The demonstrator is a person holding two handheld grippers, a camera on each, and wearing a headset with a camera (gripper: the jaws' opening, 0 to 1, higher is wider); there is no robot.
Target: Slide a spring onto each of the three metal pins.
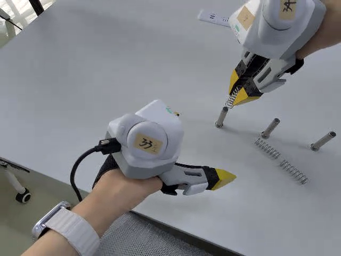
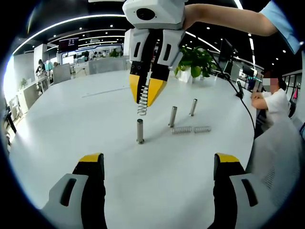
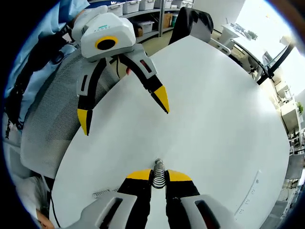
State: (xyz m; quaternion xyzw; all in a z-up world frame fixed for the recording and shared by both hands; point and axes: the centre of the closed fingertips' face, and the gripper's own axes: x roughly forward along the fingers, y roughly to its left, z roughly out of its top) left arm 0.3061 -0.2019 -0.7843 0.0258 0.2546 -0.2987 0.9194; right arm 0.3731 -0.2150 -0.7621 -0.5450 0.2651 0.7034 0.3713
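Head view is showing the spring (image 1: 231,98) hanging from the yellow tips of the right gripper (image 1: 242,96), which is clenching its upper coils. The spring's lower end is hovering just above the top of the first pin (image 1: 221,117). Left gripper view is showing a narrow gap between the two, so nothing is threading on yet. The second pin (image 1: 270,128) and third pin (image 1: 323,141) are standing bare in a row running rightward from the first pin. The two loose springs (image 1: 267,148) are lying flat on the table (image 1: 106,80), right of the first pin and on the person's side of that row. In my judgement the first of three fittings is in hand and none is complete. The next move is calling for the coil's bore to be centred over the first pin, a straight descent, then a release. The soft coil is looking liable to catch on the rim or buckle. The left gripper (image 1: 224,178) is hanging released, jaws spread wide and holding nothing, well apart from the first pin on the person's side. Its round sticker (image 1: 148,143) is reading "33" with a small unreadable mark after it. The right gripper's top label (image 1: 288,6) is being cut by the frame edge, possibly "34". No brand is showing.
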